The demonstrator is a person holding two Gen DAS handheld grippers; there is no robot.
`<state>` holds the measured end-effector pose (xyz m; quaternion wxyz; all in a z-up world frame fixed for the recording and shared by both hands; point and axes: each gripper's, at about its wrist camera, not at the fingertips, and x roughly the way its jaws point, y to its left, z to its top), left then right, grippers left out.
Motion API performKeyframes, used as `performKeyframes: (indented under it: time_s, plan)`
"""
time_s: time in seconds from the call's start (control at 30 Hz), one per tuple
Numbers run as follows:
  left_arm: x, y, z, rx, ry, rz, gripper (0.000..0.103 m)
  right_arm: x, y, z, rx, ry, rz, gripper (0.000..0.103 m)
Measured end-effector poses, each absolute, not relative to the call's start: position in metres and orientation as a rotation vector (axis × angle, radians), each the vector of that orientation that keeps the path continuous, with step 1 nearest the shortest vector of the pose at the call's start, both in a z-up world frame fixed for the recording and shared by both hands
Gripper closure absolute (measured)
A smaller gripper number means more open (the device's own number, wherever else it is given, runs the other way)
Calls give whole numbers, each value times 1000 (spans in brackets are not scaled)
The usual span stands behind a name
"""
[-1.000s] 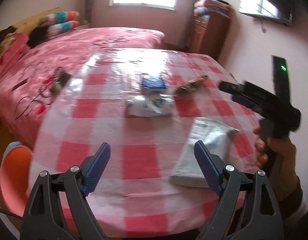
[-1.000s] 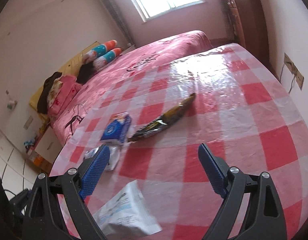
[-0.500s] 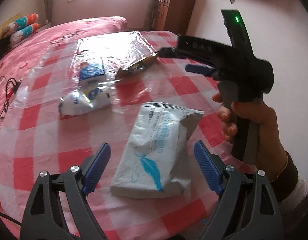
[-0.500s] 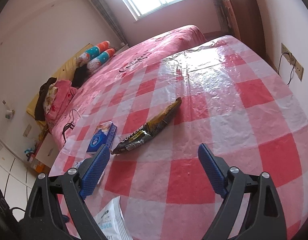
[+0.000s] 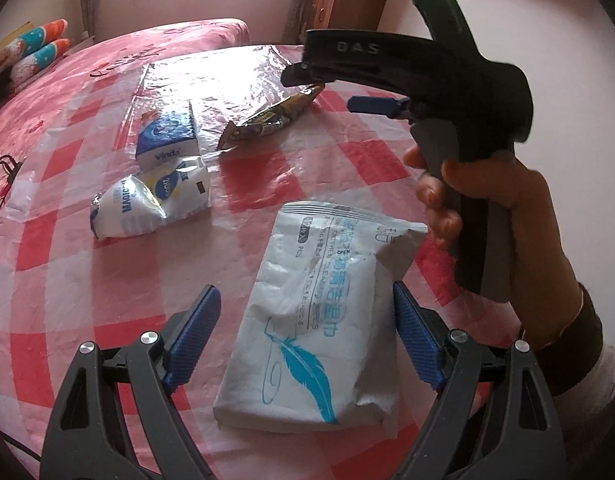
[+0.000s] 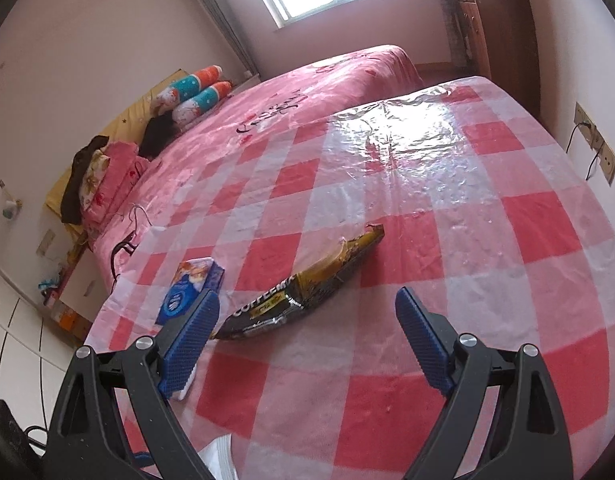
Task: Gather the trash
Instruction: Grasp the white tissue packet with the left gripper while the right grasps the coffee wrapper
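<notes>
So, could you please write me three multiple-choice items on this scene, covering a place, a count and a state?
1. Where is the white wipes pack?
A. between the left hand-held gripper's fingers
B. on the bed
C. under the coffee wrapper

2. How many pieces of trash lie on the checked table in the left wrist view?
A. two
B. four
C. six

3. The right hand-held gripper is:
A. shut on the coffee wrapper
B. open, holding nothing
C. shut on a box

A: pack lies between the fingers.
B: pack, wrapper, tissue box, crumpled bag.
B: fingers spread, wrapper ungripped.
</notes>
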<state>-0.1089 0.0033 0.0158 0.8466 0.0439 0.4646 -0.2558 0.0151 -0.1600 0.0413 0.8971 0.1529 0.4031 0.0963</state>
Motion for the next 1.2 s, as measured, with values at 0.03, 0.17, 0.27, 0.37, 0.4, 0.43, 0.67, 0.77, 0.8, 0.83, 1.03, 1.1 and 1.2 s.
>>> performKeyframes:
  time_s: [0.03, 0.17, 0.27, 0.37, 0.4, 0.43, 0.67, 0.77, 0.8, 0.83, 1.03, 1.1, 1.2]
  plan:
    - [-108, 3, 15, 93, 982, -541, 17, 17, -160, 41, 312, 835, 197, 14]
    - [-103, 1, 11, 84, 992, -545, 17, 29, -164, 38, 315, 840, 192, 14]
    - [-100, 0, 10, 72, 996, -548, 17, 34, -166, 35, 320, 850, 188, 18]
    - [-95, -2, 6, 57, 1010, -551, 17, 41, -168, 30, 321, 868, 177, 21]
    - [-95, -3, 6, 61, 1003, -550, 17, 43, -169, 28, 324, 875, 175, 22]
    - [-95, -4, 6, 66, 1002, -549, 17, 45, -169, 25, 327, 880, 175, 23]
    - [-90, -6, 6, 34, 981, -526, 25, 51, -154, 24, 229, 878, 160, 39]
    - [-89, -7, 5, 13, 971, -511, 27, 54, -150, 22, 208, 885, 158, 47]
    - [-89, -6, 6, 10, 968, -508, 28, 55, -149, 21, 203, 891, 159, 53]
    - [-89, -6, 6, 6, 964, -504, 29, 55, -148, 21, 197, 892, 160, 56]
    - [-86, 5, 7, -38, 960, -474, 33, 56, -137, 20, 157, 903, 189, 68]
    - [-86, 10, 8, -51, 960, -461, 34, 56, -137, 19, 155, 904, 202, 74]
    - [-86, 16, 10, -74, 960, -451, 34, 56, -135, 19, 152, 902, 214, 77]
